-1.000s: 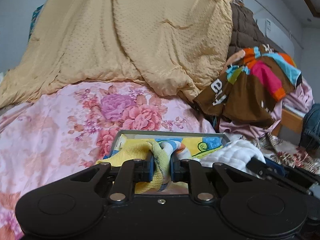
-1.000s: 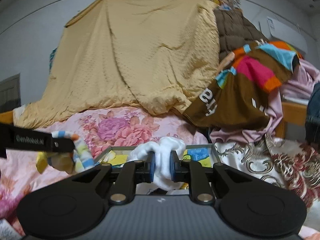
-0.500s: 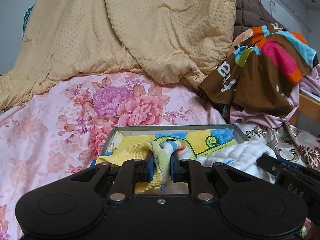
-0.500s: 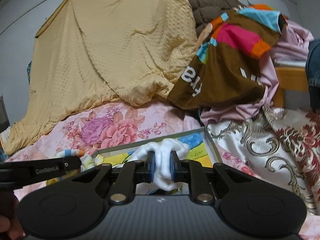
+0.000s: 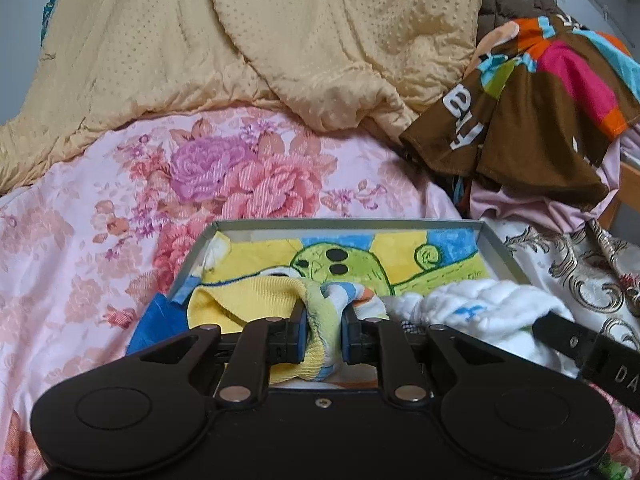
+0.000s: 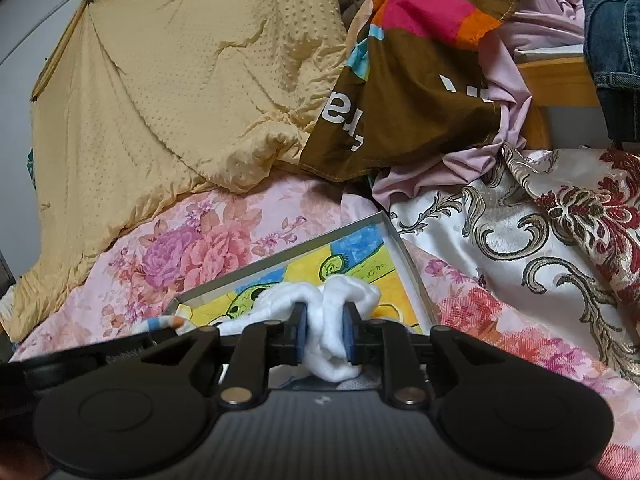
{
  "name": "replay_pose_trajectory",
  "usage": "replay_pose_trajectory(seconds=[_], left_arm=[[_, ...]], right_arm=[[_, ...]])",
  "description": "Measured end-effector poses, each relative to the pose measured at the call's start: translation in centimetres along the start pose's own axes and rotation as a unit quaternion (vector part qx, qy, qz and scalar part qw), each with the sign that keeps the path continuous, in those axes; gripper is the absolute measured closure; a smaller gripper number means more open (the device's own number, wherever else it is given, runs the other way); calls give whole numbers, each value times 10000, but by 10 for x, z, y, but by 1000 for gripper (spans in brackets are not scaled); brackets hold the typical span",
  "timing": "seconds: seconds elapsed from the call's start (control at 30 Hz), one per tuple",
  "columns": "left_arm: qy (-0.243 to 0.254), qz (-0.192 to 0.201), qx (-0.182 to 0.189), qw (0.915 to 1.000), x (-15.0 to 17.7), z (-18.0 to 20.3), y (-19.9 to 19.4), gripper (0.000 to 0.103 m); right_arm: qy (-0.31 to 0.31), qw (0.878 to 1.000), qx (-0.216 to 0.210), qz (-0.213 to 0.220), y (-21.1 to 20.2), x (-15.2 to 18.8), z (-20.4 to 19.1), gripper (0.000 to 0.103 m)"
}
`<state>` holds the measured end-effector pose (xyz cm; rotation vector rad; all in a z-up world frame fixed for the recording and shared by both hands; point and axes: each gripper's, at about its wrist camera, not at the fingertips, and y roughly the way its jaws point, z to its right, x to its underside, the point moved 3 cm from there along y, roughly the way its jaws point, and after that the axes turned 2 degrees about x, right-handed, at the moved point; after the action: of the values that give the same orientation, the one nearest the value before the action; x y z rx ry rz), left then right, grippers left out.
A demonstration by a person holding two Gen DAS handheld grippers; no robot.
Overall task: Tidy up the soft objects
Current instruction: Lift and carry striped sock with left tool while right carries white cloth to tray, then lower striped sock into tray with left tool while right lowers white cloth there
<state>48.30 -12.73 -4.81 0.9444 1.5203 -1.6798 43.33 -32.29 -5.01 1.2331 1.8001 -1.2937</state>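
Note:
A shallow grey tray (image 5: 344,225) with a yellow, blue and green cartoon picture on its floor lies on the flowered bedspread; it also shows in the right wrist view (image 6: 404,248). My left gripper (image 5: 323,330) is shut on a yellow striped cloth (image 5: 248,300) over the tray's near left. My right gripper (image 6: 324,330) is shut on a white fluffy cloth (image 6: 340,292) over the tray's near right; that cloth also shows in the left wrist view (image 5: 480,312).
A pink flowered bedspread (image 5: 120,220) lies under the tray. A tan quilt (image 5: 240,40) hangs behind. A brown multicoloured garment (image 5: 540,100) and pink clothes are piled at the right. A gold-and-red patterned cloth (image 6: 540,240) lies right of the tray.
Both grippers have moved forward and down toward the tray with their cloths still held. The right gripper has tilted, so the tray looks slanted in its view.

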Motion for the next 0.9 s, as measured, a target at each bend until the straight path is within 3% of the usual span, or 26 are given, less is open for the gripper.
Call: replay_pose_trajectory(seconds=[0.5, 0.9], left_arm=[[12, -128, -65, 9999, 9, 3, 7, 81], [100, -120, -122, 9998, 7, 1, 3, 64]], right_arm=[[63, 9997, -35, -217, 7, 3, 0, 67], [47, 9996, -69, -283, 7, 3, -1, 53]])
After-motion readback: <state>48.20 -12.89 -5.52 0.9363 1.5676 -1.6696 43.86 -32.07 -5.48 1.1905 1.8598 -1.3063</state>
